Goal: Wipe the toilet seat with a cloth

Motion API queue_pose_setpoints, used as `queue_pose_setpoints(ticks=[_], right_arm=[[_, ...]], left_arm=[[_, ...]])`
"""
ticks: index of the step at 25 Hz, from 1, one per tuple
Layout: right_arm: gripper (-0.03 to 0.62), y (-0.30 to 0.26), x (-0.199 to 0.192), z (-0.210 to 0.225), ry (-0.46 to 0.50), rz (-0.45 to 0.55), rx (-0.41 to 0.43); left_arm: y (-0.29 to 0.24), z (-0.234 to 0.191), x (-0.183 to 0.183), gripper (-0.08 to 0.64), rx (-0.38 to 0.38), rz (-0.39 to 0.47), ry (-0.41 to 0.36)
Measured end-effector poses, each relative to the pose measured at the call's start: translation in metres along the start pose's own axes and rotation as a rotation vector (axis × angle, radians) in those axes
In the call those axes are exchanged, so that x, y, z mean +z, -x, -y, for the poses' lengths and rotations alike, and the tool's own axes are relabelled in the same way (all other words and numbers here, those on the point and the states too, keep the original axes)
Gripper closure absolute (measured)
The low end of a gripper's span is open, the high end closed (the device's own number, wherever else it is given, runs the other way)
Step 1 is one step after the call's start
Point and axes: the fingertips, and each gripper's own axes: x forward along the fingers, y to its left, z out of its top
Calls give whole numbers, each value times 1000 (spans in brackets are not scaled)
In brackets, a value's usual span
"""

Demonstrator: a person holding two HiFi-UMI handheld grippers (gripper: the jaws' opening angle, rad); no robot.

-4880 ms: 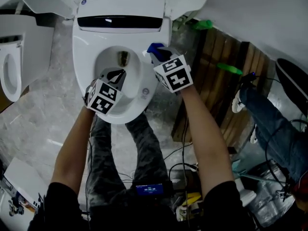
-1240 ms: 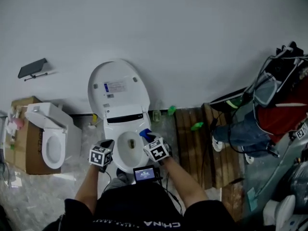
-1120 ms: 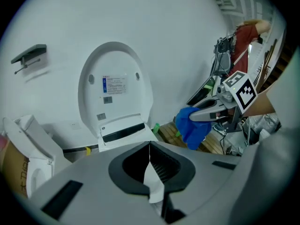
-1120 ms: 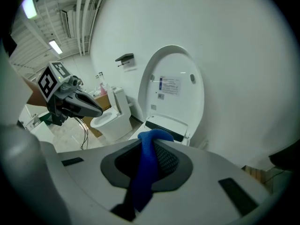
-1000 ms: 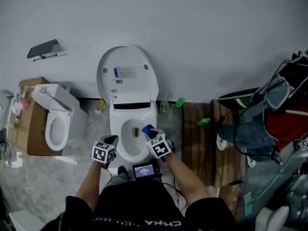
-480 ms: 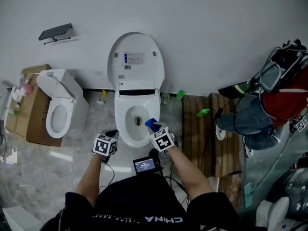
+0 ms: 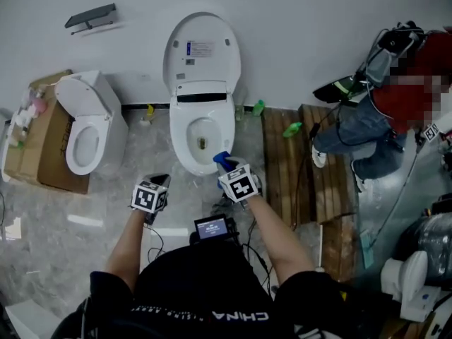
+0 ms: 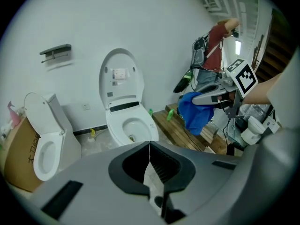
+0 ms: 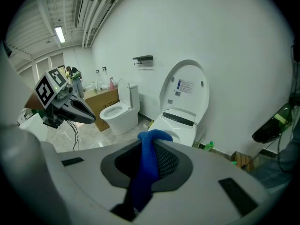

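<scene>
A white wall and a pale, marbled floor (image 7: 63,224) frame the scene, with a dark bracket (image 7: 92,16) fixed high on the wall at the left.

The left gripper (image 7: 159,181) hangs over bare floor just short of the toilet (image 7: 203,129), its jaws pressed together on nothing. The toilet stands against the wall with its lid (image 7: 202,48) raised and the seat (image 7: 185,157) down. The right gripper (image 7: 224,164) is held before the seat's front right edge and pinches the blue cloth (image 9: 149,158), which hangs down between its jaws. The cloth is in the air and touches no part of the seat. Both grippers are off the toilet, so no wiping is under way. The seat looks plain white, and I cannot tell whether it has been wiped. As I judge it, the cloth must meet the rim before any stroke counts.

As for containers, a cardboard box (image 7: 28,140) sits at the far left with small bottles (image 7: 32,108) at its top, too small to name. Beside it, a second toilet (image 7: 85,136) has an empty bowl. The main bowl shows only a dark outlet (image 7: 203,143) at its bottom. Farther right, two green bottles (image 7: 292,128) lie by a wooden slat platform (image 7: 296,168), and a person (image 7: 367,119) sits beyond it.
</scene>
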Motion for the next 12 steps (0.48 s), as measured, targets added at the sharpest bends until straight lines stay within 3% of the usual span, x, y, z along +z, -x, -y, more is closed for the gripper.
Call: queue_pose_setpoints(ticks=[6,12], right_arm=[[538,31,-34,-44,-14,-16,-9],[538,50,-55,-51,-2,-21,-2]], left_arm=[[21,33,-23,548,-53,28,-53],[22,60,-23,548,-59,41,-68]])
